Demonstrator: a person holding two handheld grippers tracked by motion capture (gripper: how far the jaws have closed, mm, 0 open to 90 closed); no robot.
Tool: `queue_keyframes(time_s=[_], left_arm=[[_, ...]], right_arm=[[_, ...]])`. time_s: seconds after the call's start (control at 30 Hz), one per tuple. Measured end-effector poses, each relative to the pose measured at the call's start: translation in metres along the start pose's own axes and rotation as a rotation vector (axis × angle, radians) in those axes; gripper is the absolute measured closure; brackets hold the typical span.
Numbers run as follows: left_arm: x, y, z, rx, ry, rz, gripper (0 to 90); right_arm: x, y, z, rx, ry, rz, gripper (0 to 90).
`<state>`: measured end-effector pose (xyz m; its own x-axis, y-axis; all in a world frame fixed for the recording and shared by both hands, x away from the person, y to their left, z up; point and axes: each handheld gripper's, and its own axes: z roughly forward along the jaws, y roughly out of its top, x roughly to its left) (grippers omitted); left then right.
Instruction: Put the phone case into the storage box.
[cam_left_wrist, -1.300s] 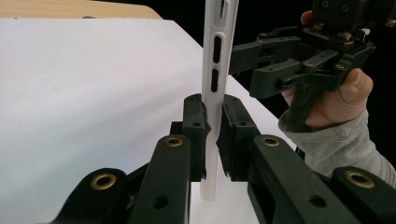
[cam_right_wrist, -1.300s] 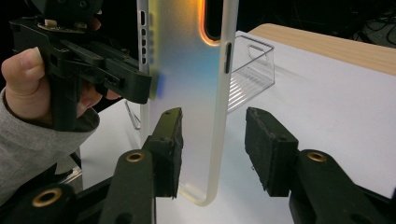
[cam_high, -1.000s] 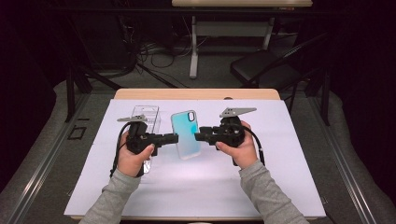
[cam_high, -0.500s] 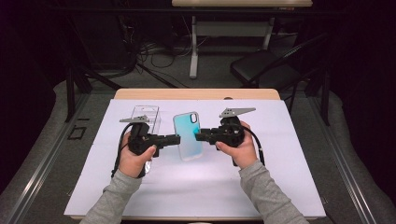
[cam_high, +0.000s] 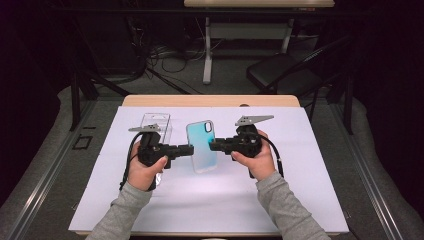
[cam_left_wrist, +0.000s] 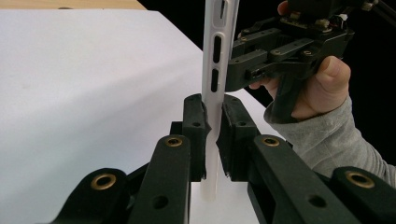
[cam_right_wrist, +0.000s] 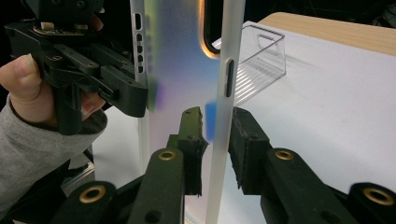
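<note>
— The translucent teal phone case with frosted white edges (cam_high: 202, 145) has swung a touch since a second ago: it leaned to the left then, and now it stands closer to upright, held above the white-covered bench (cam_high: 310, 165) between the two hands.

— Who has hold of it?

— Both. The left tool (cam_left_wrist: 213, 135) is clamped on one long frosted edge, pads pressed against it. The right tool (cam_right_wrist: 215, 140) straddles the opposite edge; its jaws look closed on it, though there's a sliver of gap on one side.

— So which step is this?

— My guess is a handover, or turning it about in mid-air. Next, one tool would need to let go cleanly while the other keeps its pinch, or the case twists.

— And that clear plastic case (cam_high: 156, 125) behind?

— Lying on the bench just beyond the left hand (cam_high: 145, 170), untouched.
</note>
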<state>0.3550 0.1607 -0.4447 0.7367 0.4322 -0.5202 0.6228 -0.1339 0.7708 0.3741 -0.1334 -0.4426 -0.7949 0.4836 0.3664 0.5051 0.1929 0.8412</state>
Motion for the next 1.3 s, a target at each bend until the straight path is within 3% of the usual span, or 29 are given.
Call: queue_keyframes(time_s=[0.63,1.3], left_arm=[[-0.0002,0.0002,-0.0004,-0.001,-0.003,0.002,82.1],[0.0,0.0002,-0.0017,-0.005,-0.003,-0.003,82.1]], right_arm=[[-0.0039,-0.0009,-0.001,-0.017,0.029,0.025,80.2],[-0.0069,-0.0015,-0.002,-0.014,0.055,0.018,82.4]])
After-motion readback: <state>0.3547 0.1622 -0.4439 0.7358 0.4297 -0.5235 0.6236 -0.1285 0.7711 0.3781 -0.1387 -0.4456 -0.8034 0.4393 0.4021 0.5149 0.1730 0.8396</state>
